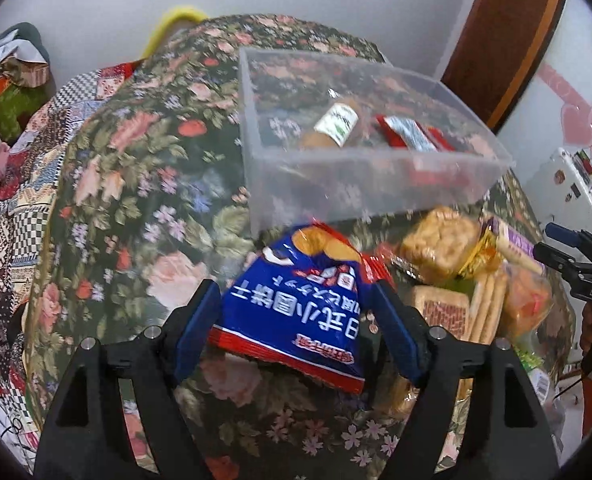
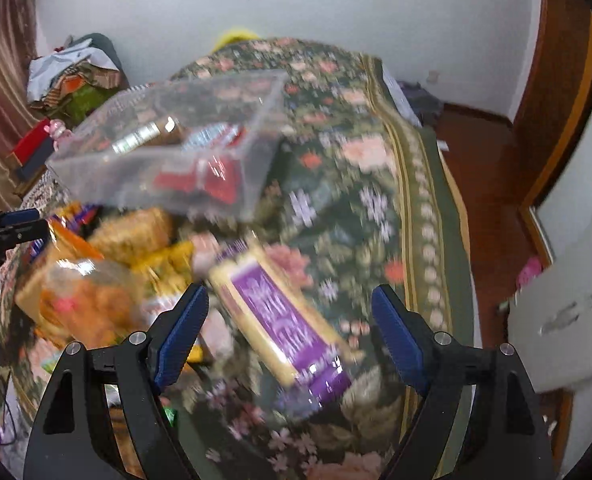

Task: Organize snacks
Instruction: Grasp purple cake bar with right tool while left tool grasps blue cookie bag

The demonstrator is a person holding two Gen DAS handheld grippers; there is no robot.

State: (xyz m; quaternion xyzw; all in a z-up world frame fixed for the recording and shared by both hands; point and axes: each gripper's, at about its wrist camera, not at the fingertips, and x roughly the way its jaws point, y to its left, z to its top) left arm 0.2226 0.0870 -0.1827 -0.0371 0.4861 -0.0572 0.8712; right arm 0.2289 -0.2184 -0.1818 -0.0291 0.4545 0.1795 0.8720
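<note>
A clear plastic bin (image 1: 372, 168) sits beyond the cracker packs (image 1: 440, 246). My left gripper (image 1: 296, 328) gapes around the blue biscuit bag (image 1: 296, 312); my right gripper (image 2: 291, 336) gapes around the purple wafer pack (image 2: 283, 320).

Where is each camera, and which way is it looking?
Left wrist: on the left hand-held gripper, looking down between its open fingers at a blue snack bag; the right gripper shows at the right edge.
Right wrist: on the right hand-held gripper, looking down at a purple packet.
Both see the clear bin and floral cloth.
</note>
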